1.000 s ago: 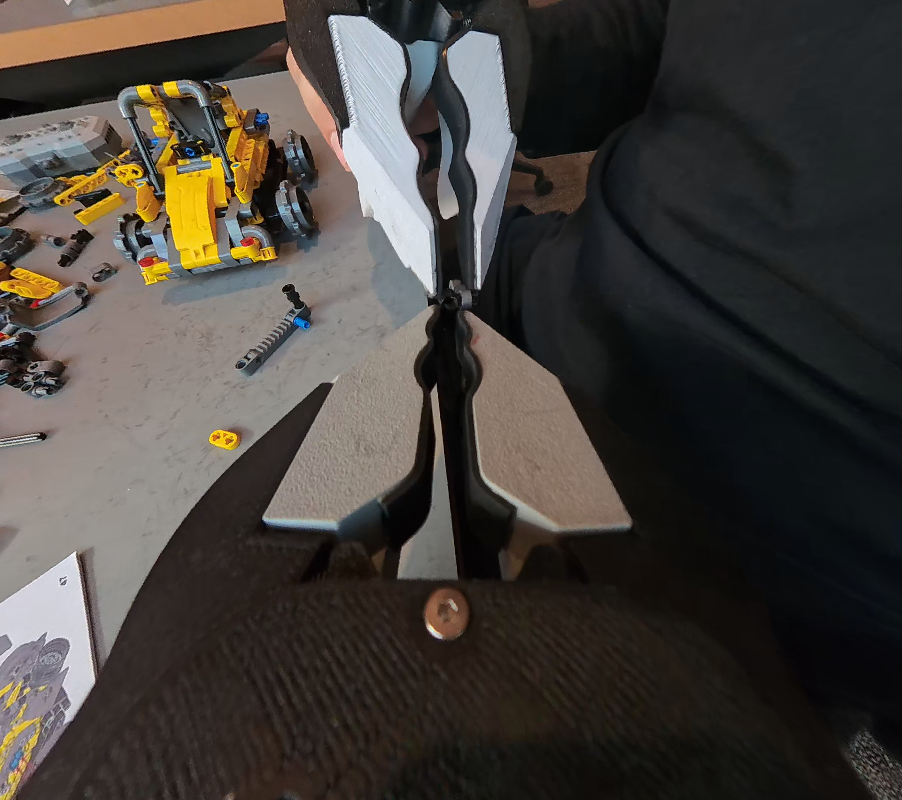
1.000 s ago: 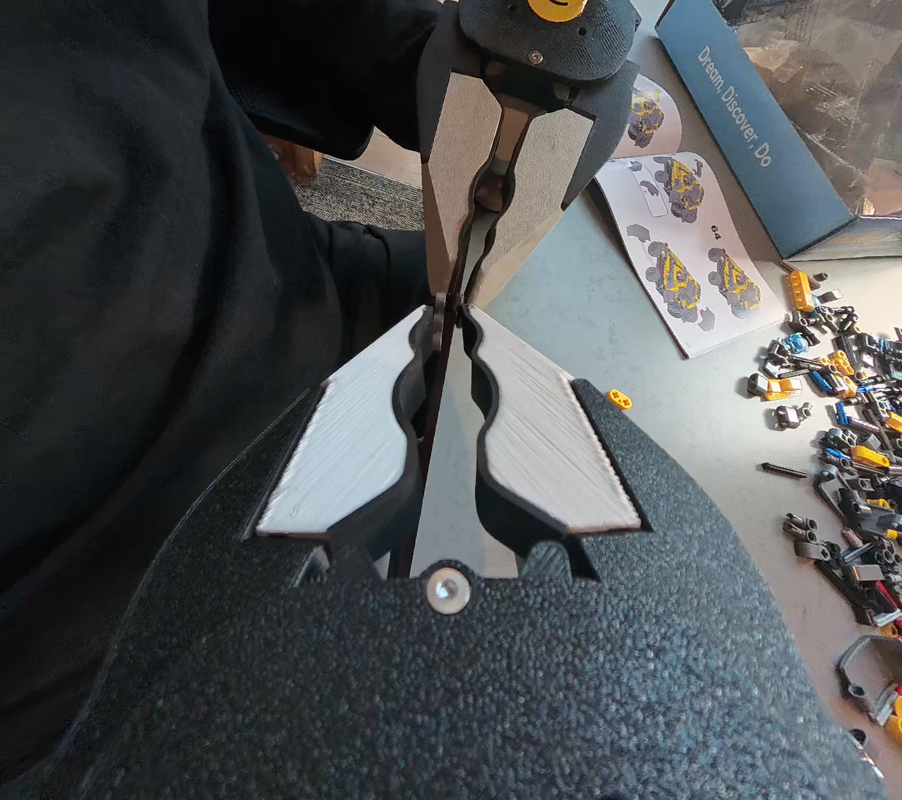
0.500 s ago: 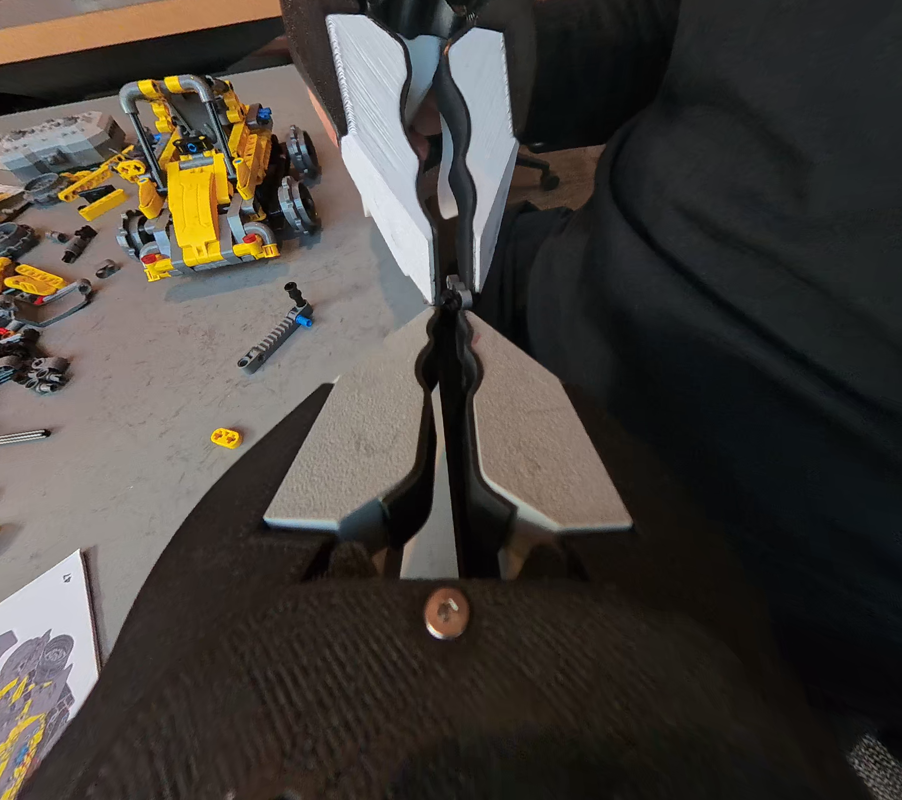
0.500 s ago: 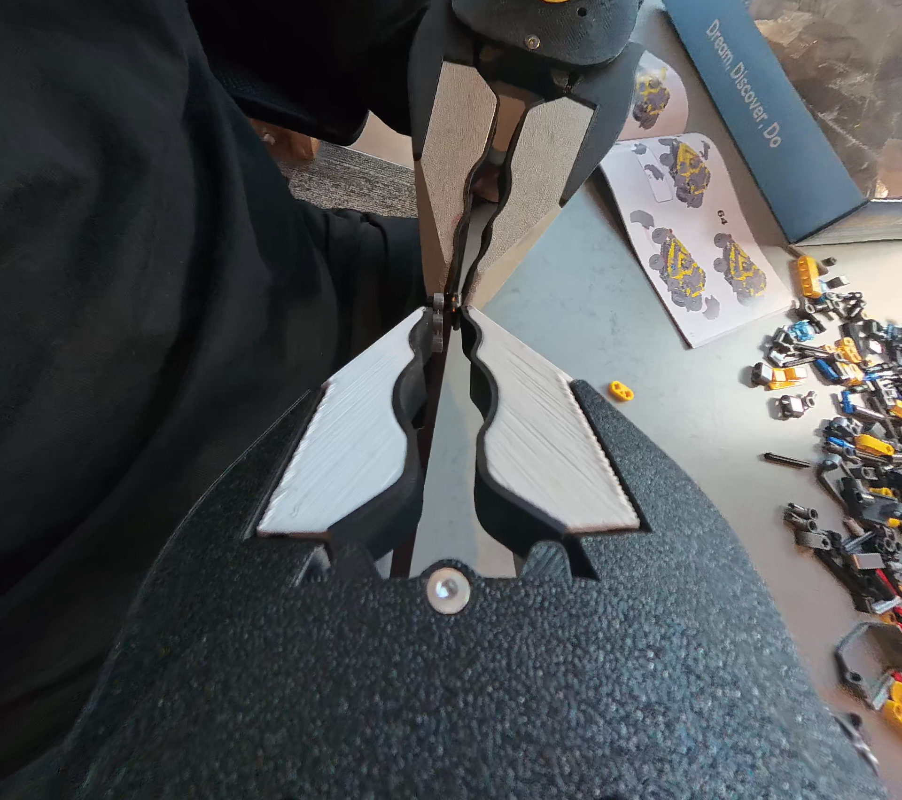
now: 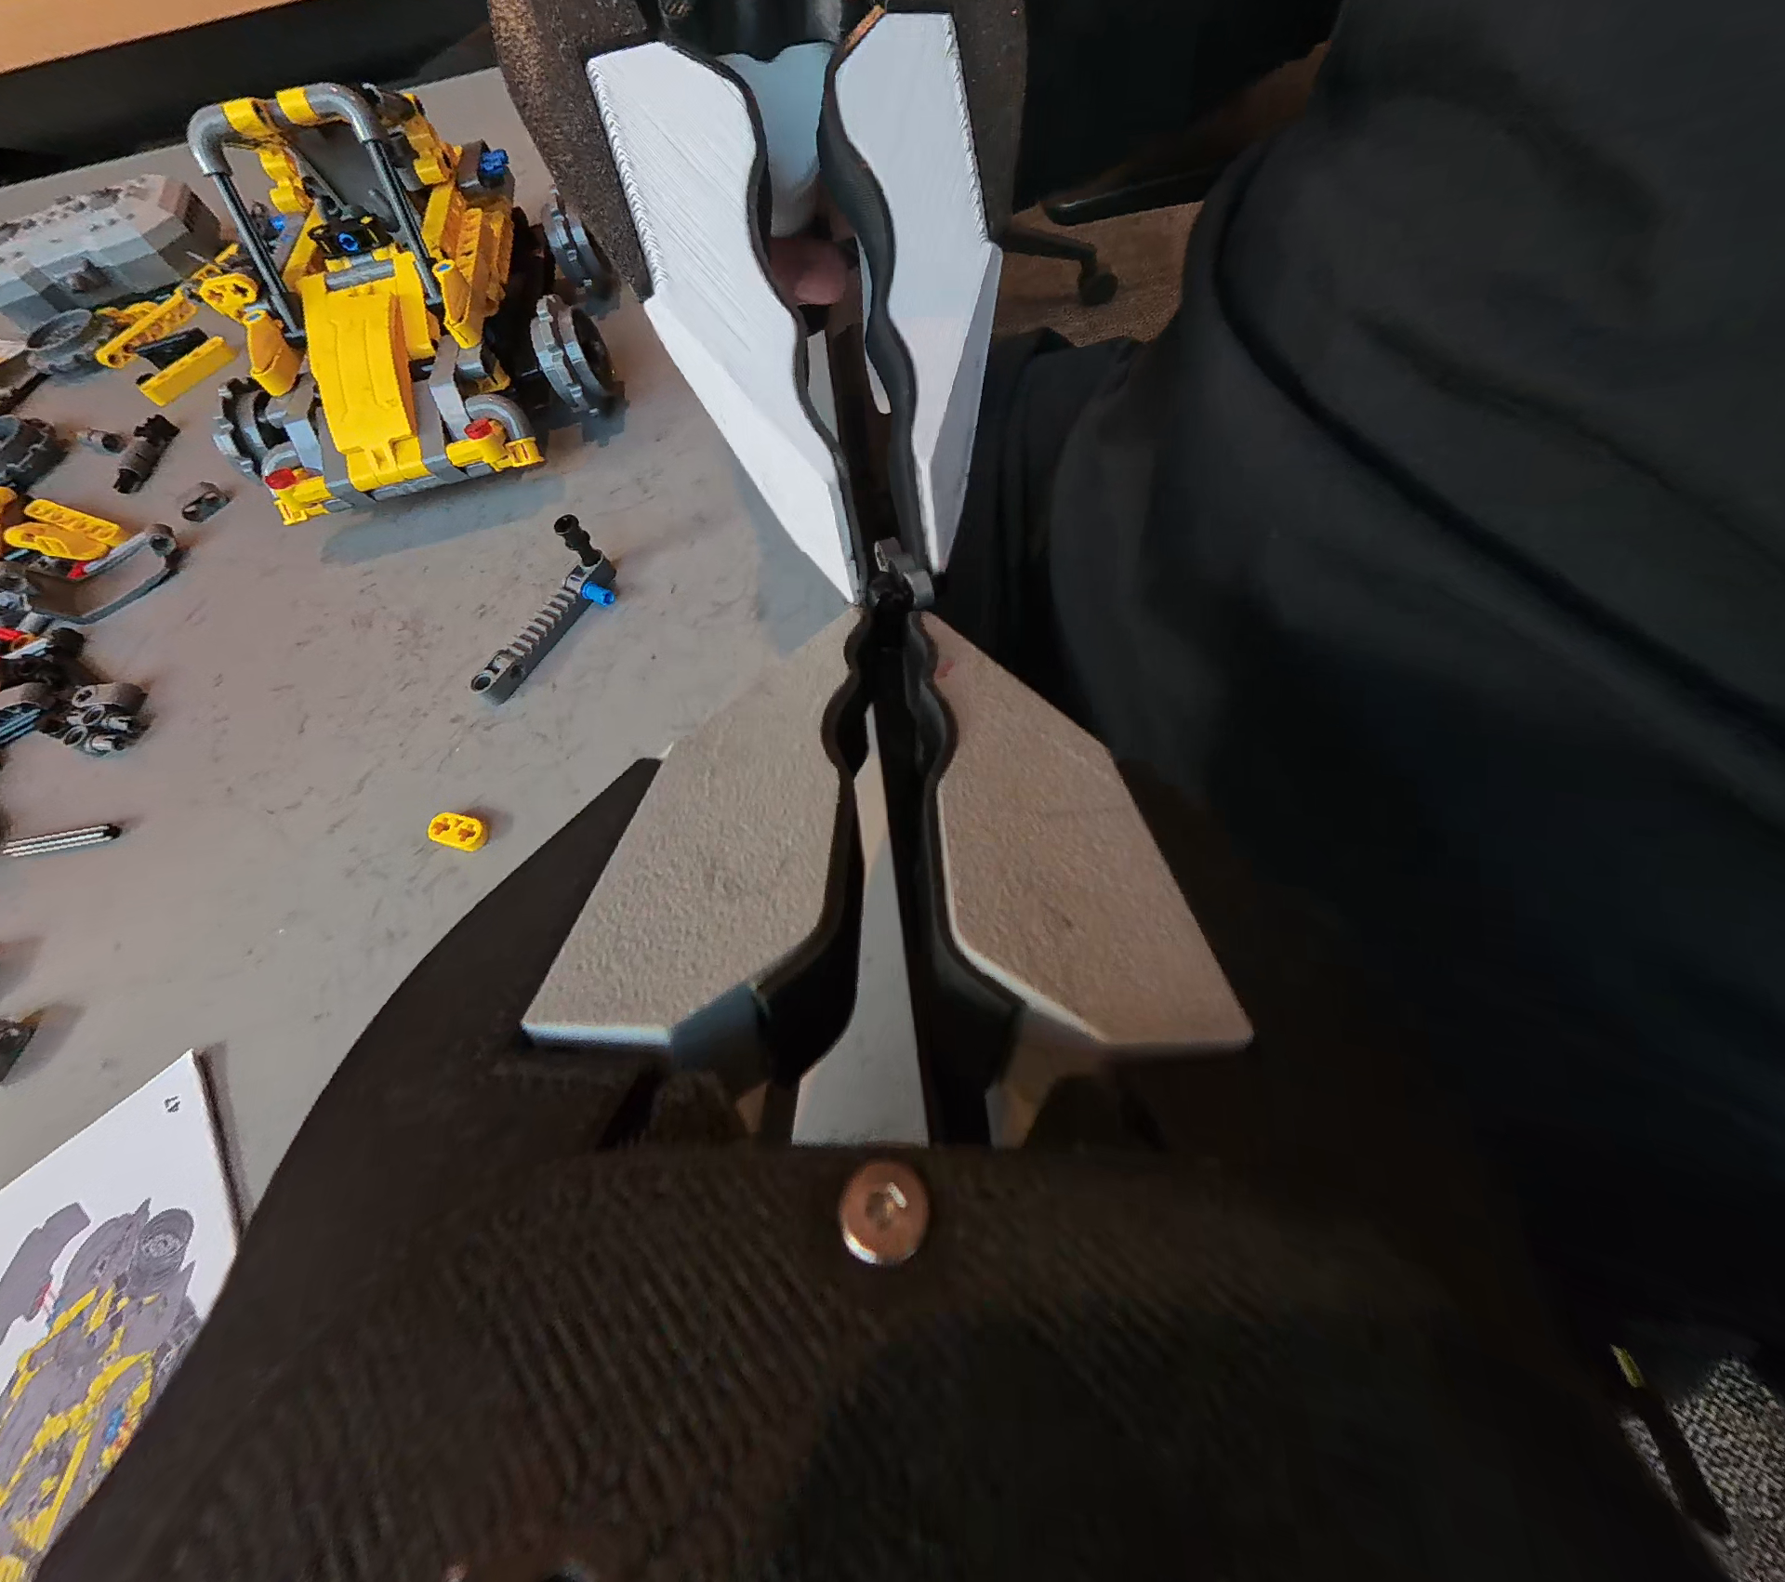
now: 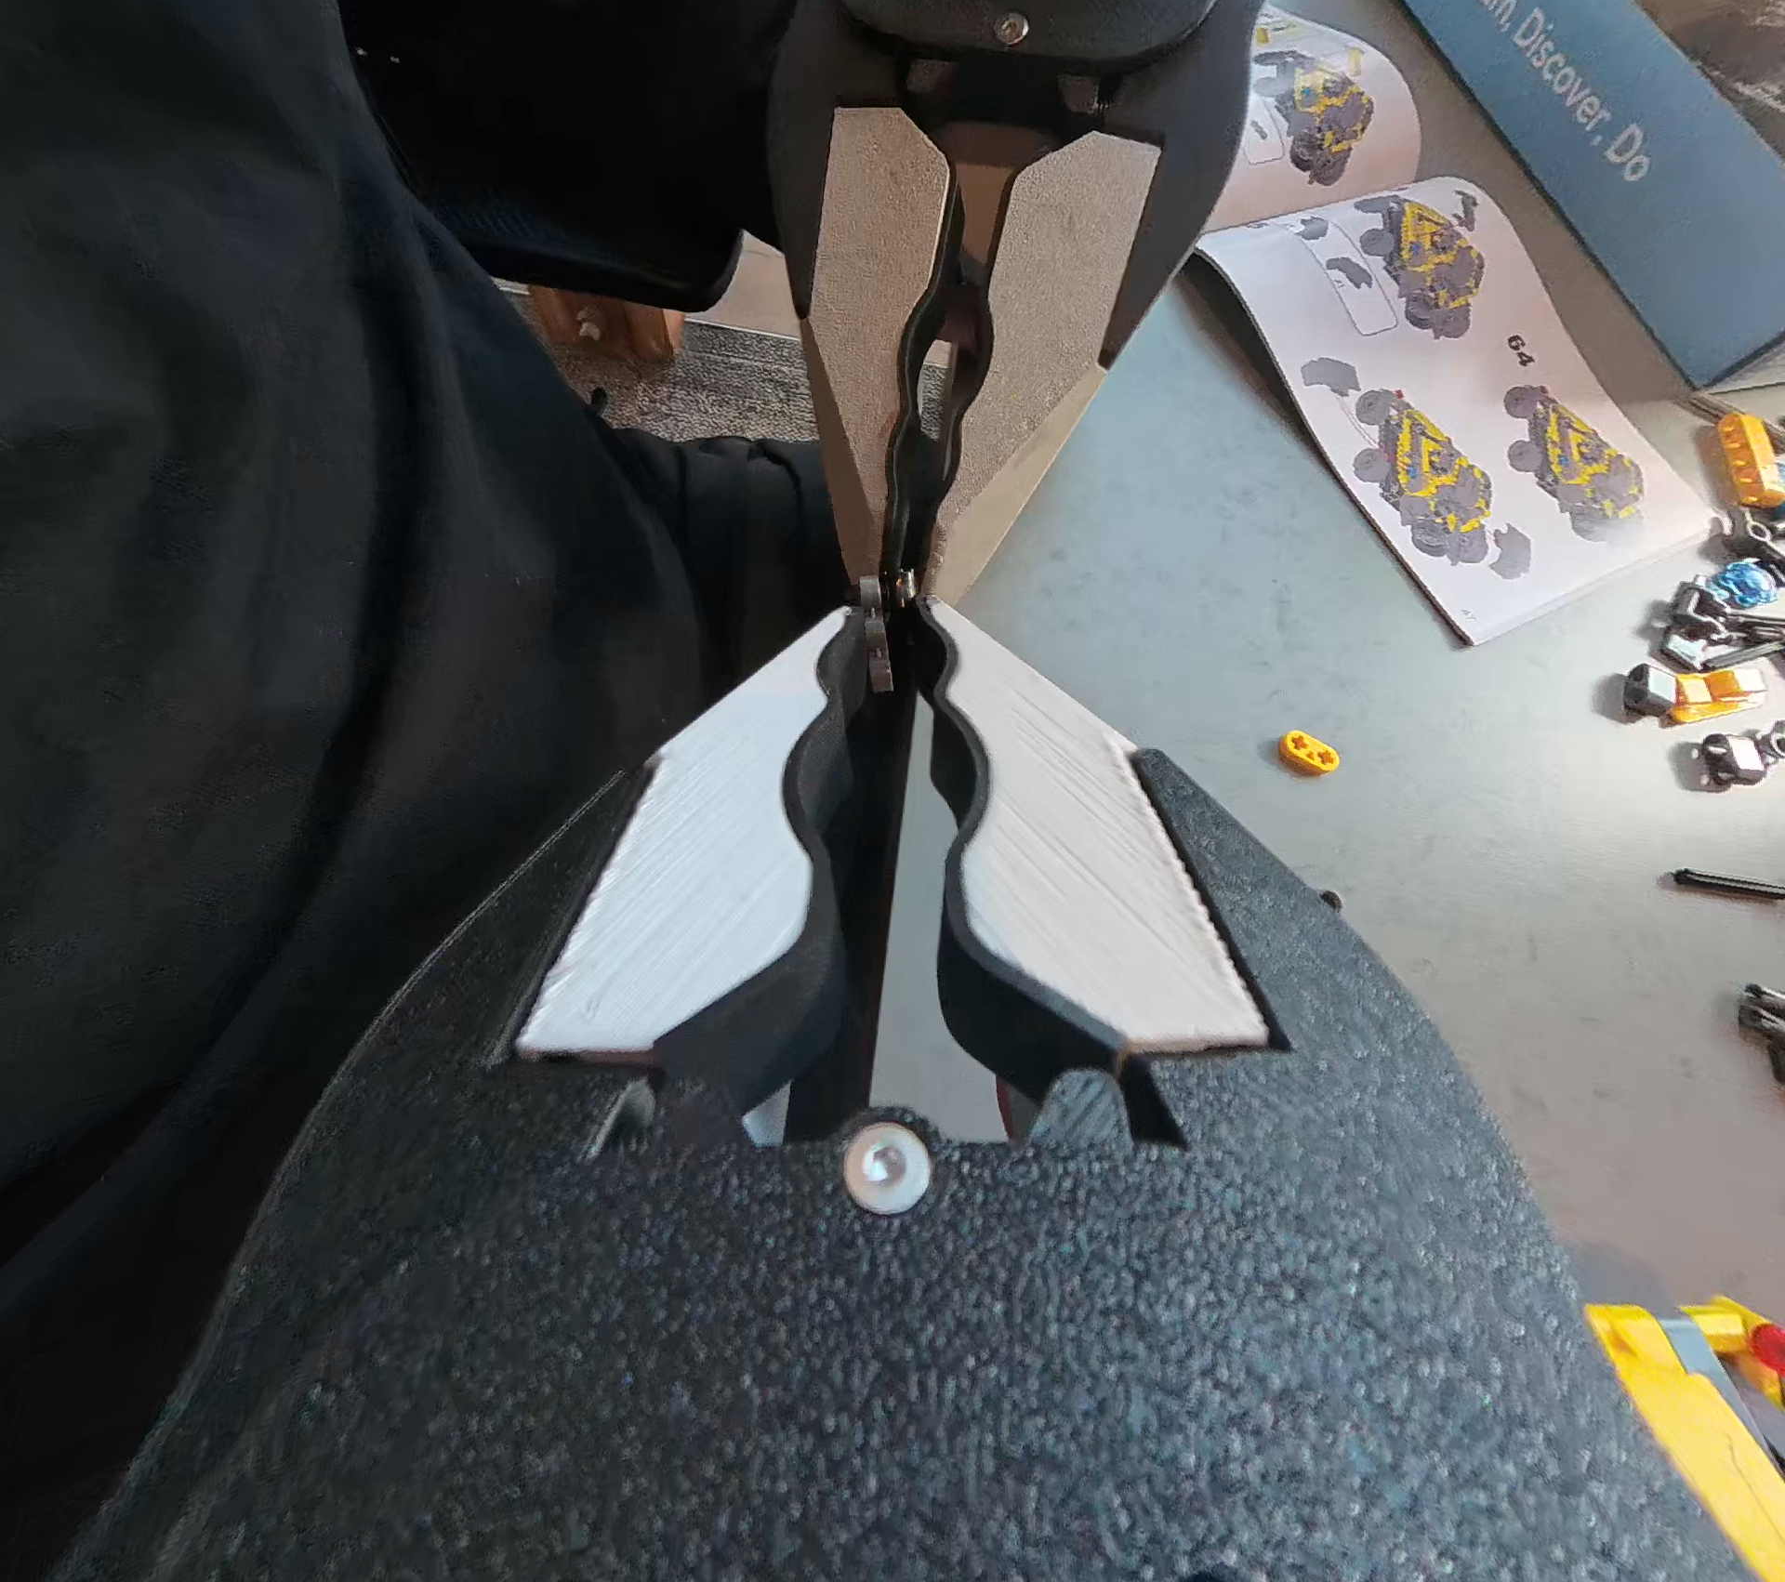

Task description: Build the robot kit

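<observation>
My left gripper (image 5: 889, 618), with grey fingers, is shut on a small black piece (image 5: 886, 597). My right gripper (image 6: 884, 628), with white fingers, is shut on a small grey piece (image 6: 876, 633). The two grippers meet tip to tip above the near edge of the grey table (image 5: 290, 763), and the two pieces touch. The right gripper also shows in the left wrist view (image 5: 896, 560), and the left gripper shows in the right wrist view (image 6: 898, 565). How the pieces join is too small to tell.
A yellow and grey model vehicle (image 5: 377, 319) stands on the table with a grey toothed bar (image 5: 546, 618) and a small yellow piece (image 5: 457, 829) near it. An open instruction booklet (image 6: 1449, 396), a blue box (image 6: 1565, 87) and loose parts (image 6: 1700, 691) lie nearby. A person in black (image 5: 1401, 570) sits close behind the grippers. Only a small space, under 4 cm, lies between the two pairs of fingers.
Both grippers stay shut and tip to tip. The opposite gripper has drifted slightly upward in each view. Nothing on the table has moved.
</observation>
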The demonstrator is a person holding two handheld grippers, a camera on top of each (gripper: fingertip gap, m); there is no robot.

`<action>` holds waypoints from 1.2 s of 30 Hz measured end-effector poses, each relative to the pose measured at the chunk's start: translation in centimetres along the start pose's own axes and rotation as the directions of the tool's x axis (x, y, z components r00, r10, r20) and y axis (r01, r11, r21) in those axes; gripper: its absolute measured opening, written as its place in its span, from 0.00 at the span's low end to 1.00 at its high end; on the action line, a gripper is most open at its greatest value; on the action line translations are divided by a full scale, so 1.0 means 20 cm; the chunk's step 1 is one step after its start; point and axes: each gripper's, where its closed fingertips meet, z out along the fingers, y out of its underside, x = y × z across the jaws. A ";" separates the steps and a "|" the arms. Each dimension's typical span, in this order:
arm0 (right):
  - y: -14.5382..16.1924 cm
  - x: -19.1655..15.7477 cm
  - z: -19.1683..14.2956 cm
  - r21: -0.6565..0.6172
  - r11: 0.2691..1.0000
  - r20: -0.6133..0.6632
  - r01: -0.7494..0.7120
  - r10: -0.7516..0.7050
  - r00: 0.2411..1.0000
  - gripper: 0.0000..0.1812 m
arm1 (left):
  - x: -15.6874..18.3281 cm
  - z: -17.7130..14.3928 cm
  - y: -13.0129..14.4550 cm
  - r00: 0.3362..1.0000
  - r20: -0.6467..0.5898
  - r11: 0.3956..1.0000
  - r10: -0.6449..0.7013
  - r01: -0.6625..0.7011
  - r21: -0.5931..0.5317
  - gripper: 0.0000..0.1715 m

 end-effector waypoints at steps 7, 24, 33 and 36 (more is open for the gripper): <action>0.00 0.03 0.01 0.065 0.990 0.013 -0.121 0.121 0.993 0.04 | -0.03 -0.01 0.01 0.998 0.054 1.000 0.019 -0.018 -0.017 0.01; 0.00 0.13 0.03 0.062 0.987 -0.052 -0.150 0.153 0.987 0.05 | -0.10 -0.05 0.03 0.993 0.036 0.993 -0.116 0.116 0.001 0.05; 0.02 0.13 0.03 -0.009 0.997 -0.105 -0.080 0.079 0.991 0.05 | -0.11 -0.04 0.05 0.991 0.042 0.992 -0.123 0.124 -0.023 0.04; 0.05 0.15 0.05 -0.080 0.996 -0.153 -0.049 0.037 0.988 0.02 | -0.13 -0.02 0.09 0.988 0.094 0.988 -0.126 0.133 -0.077 0.04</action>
